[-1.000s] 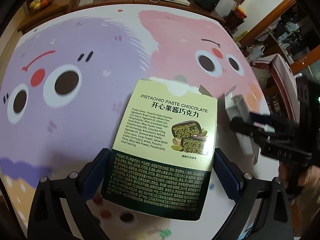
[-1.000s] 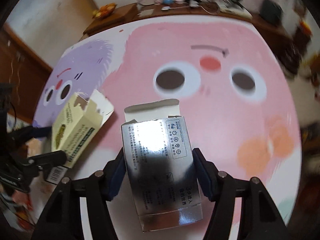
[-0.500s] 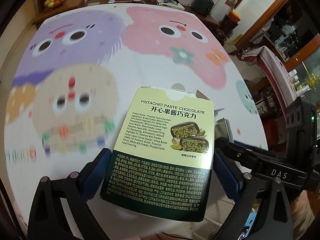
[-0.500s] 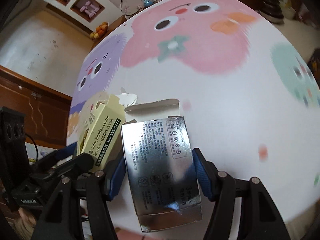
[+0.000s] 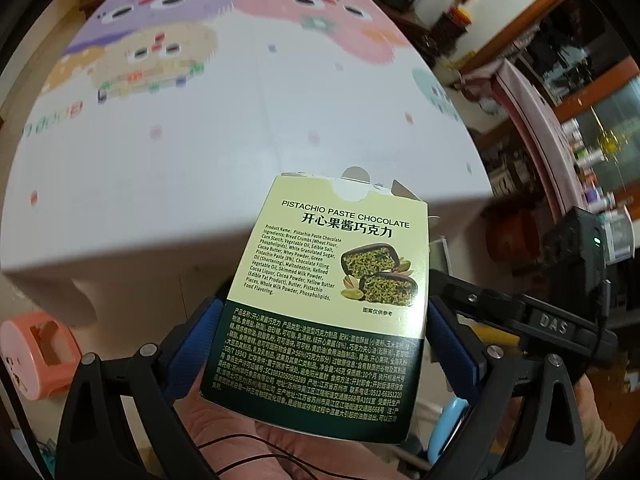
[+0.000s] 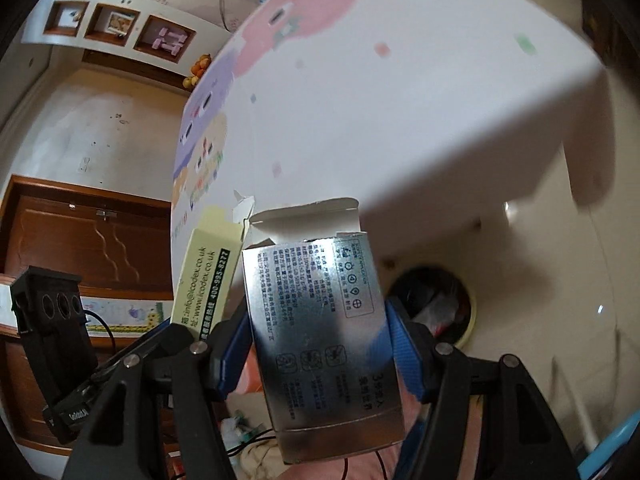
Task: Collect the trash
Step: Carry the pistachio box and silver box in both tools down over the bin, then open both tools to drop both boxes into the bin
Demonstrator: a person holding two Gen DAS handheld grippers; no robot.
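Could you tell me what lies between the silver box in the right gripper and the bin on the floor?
Only the gripper's blue finger lies between the silver box and the bin, in the right wrist view.

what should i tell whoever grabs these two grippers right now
Left gripper: shut on the pistachio chocolate box, top flap open.
Right gripper: shut on the silver box, flap also open.
Where: both boxes are off the table and held over its near edge, side by side. A dark round bin with trash in it sits on the floor, just right of the silver box in the right wrist view.
Done: both boxes picked up.
Left: carry both to the bin and drop them in, probably the silver one first since it is nearer.
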